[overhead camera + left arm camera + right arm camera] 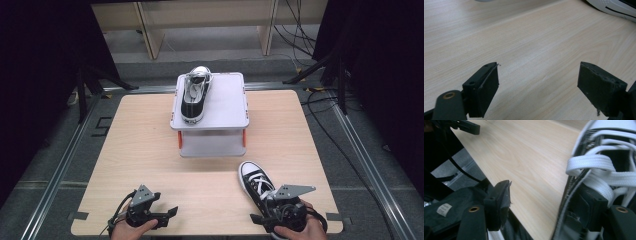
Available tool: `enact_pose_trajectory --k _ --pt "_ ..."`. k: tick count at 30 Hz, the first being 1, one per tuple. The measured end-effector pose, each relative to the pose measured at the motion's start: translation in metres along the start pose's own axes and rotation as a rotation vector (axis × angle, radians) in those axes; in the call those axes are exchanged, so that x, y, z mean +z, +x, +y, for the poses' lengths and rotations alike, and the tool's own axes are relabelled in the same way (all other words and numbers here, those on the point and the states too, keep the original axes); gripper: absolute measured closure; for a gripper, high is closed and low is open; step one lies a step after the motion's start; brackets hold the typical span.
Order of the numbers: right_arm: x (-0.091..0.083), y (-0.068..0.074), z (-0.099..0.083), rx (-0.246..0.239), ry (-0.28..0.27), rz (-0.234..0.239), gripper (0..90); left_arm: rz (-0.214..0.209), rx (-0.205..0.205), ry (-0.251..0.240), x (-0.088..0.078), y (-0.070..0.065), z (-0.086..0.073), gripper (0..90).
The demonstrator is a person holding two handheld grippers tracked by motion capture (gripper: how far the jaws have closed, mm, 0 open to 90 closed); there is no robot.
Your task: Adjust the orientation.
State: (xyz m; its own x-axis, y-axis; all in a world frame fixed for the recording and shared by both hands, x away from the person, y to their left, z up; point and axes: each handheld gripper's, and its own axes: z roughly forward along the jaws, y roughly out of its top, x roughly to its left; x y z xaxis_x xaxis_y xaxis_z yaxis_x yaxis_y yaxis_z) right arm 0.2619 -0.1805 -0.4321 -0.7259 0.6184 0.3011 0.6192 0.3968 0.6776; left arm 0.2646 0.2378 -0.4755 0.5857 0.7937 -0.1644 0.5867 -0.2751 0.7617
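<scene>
Right gripper (262, 218), near edge of the worktop (150, 160), right side; jaws spread wide, released; one jaw sits down inside the collar of the near shoe (256, 182), the other outside over bare wood, so the shoe's side wall stands between them unpinched; judged a set-up to pinch the collar and lift; no earlier-than-grip contact can be confirmed beyond that.

Left gripper (170, 212), near edge, left side; jaws released, nothing between them but bare wood; held low and idle, seemingly kept clear of the working hand.

Near shoe: black canvas, white laces and toe cap, standing on its sole, toe pointing away, just right of centre; heel close to the near edge, little margin behind it.

Open wood between the grippers and ahead of them; free passage forward.

Grey box (215, 142), far centre, lid on, orange clips at its sides; lid serves as a raised platform.

Second shoe (195, 95), matching, on the lid's left half, toe away; right half of the lid bare, room for the mate.
</scene>
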Motion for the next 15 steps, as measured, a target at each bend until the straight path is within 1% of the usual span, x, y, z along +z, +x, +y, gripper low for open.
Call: enact_pose_trajectory --k 2,3,5,6,7,8,9,10,11,12,13,14,15 --pt "-0.004 0.001 0.0 0.028 0.002 0.009 37.4 -0.002 0.001 -0.004 0.0 0.0 0.0 16.6" --pt "-0.006 0.0 0.001 0.006 -0.012 -0.001 37.4 -0.001 0.0 0.001 0.0 0.0 0.0 16.6" --pt "-0.013 0.001 0.003 -0.002 -0.01 -0.006 37.6 0.001 0.003 0.002 0.0 0.0 0.0 16.6" --pt "-0.016 0.002 0.003 -0.006 -0.019 0.003 37.9 -0.001 -0.003 0.001 0.0 -0.001 0.0 16.6" --pt "-0.02 0.004 0.004 -0.009 -0.033 -0.022 38.3 -0.002 0.0 -0.002 0.0 0.0 0.0 16.6" --pt "-0.024 0.005 0.005 -0.023 -0.044 -0.032 39.0 -0.001 0.0 0.002 0.0 0.0 0.0 16.6" --pt "-0.029 0.006 0.006 -0.023 -0.058 -0.038 40.2 -0.002 0.002 0.002 0.0 0.0 0.0 16.6" --pt "-0.034 0.006 0.007 -0.03 -0.072 -0.062 40.4 -0.003 0.003 0.002 0.0 0.0 -0.001 16.6" --pt "-0.037 0.006 0.007 -0.042 -0.085 -0.09 40.9 0.0 0.01 0.013 -0.001 0.0 0.0 16.6" --pt "-0.041 0.005 0.008 -0.068 -0.097 -0.145 40.7 0.0 0.012 0.013 -0.001 0.0 0.0 16.6" --pt "-0.043 0.003 0.007 -0.073 -0.102 -0.164 40.7 0.0 0.007 0.007 -0.001 -0.001 0.0 16.6" --pt "-0.045 0.002 0.006 -0.06 -0.099 -0.187 40.6 0.0 0.007 0.003 -0.001 -0.001 0.0 16.6" --pt "-0.044 -0.001 0.005 -0.064 -0.09 -0.212 40.5 0.0 0.012 0.006 -0.001 -0.001 0.0 16.6"
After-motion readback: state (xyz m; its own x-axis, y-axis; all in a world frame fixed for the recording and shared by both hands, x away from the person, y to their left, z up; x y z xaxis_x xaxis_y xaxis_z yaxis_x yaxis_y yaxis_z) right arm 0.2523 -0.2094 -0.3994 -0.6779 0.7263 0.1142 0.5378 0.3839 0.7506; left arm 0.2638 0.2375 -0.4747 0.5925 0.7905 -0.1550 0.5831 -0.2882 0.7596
